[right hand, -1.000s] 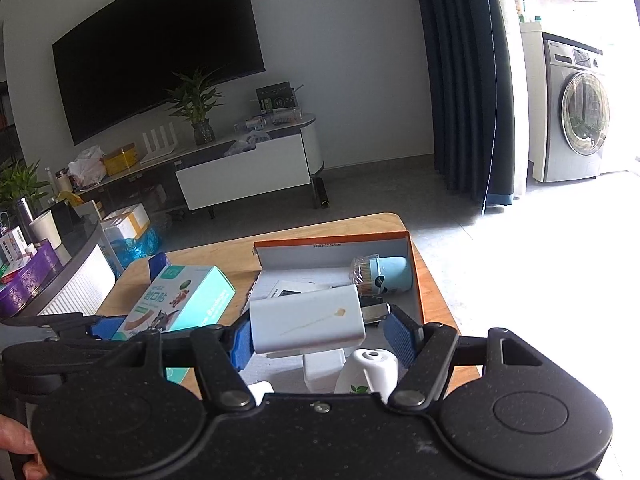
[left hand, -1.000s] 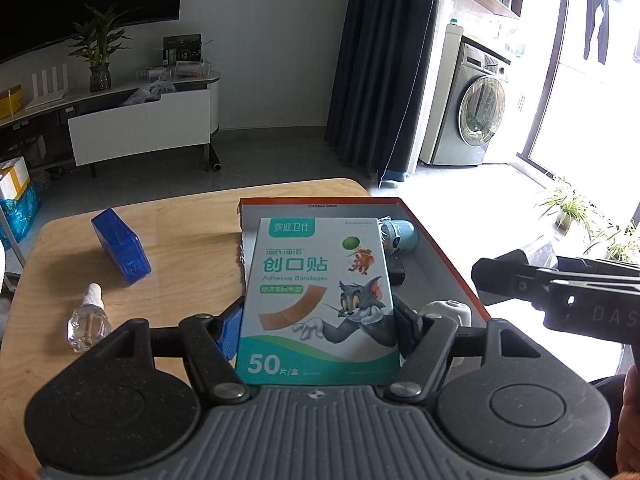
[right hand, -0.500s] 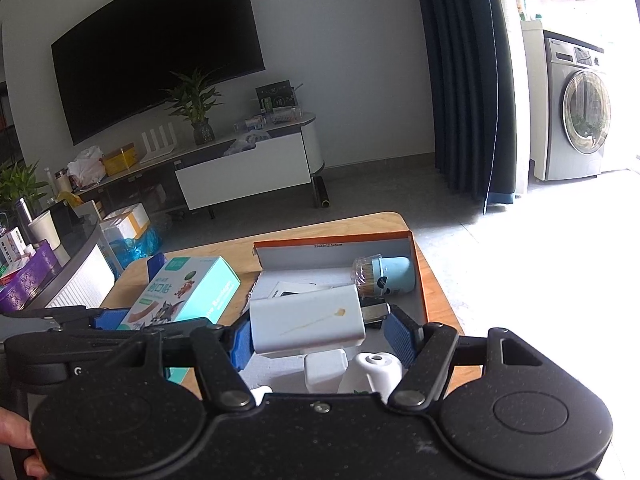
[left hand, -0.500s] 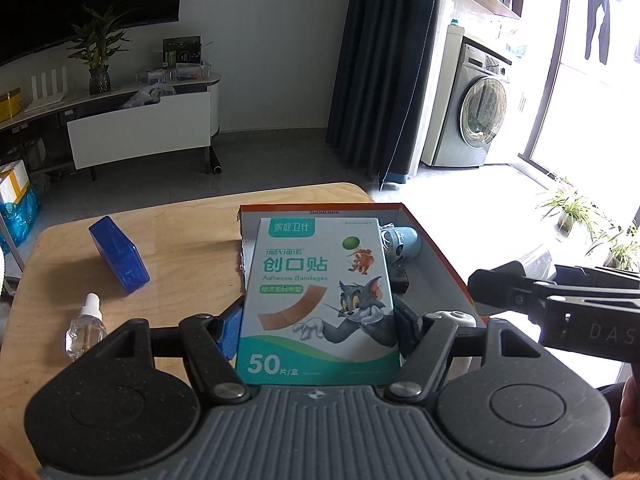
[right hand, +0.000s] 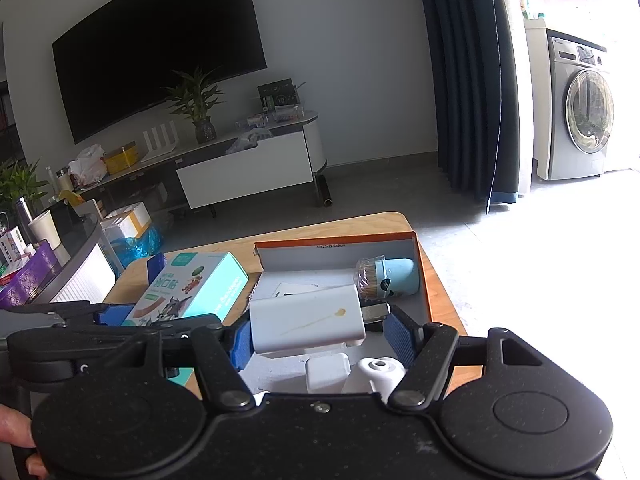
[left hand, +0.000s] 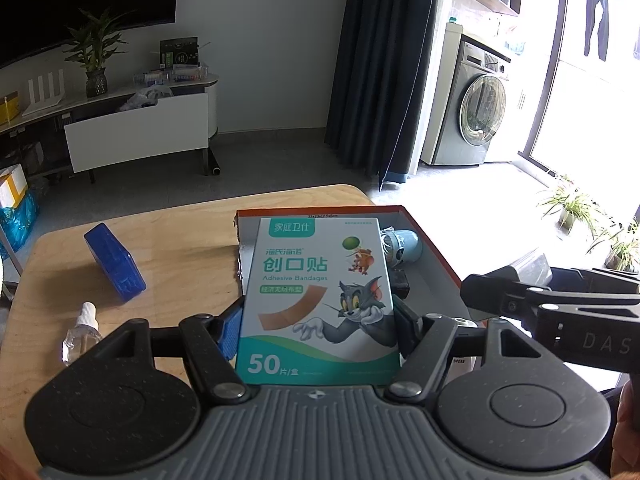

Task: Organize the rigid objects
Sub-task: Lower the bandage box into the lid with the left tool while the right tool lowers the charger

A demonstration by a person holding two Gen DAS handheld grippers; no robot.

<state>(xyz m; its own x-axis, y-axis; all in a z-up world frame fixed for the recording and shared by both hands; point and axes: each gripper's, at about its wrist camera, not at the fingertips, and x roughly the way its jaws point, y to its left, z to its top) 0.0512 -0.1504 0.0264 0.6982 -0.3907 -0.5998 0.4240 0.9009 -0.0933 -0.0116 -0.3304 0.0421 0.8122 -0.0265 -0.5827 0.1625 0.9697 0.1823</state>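
Left gripper (left hand: 318,320), angled downward, its blue pads clamped on the two side faces of a bandage box (left hand: 318,296). Right gripper (right hand: 320,330), likewise angled downward, jaws closed on a white power bank (right hand: 306,324). The two grippers sit side by side.

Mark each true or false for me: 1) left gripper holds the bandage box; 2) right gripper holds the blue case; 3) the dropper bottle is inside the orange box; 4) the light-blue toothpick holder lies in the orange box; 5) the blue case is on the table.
1) True: the left gripper is shut on the bandage box.
2) False: the right gripper holds a white power bank.
3) False: the dropper bottle stands on the table, outside the orange box.
4) True: the toothpick holder lies on its side there.
5) True: the blue case rests on the table.
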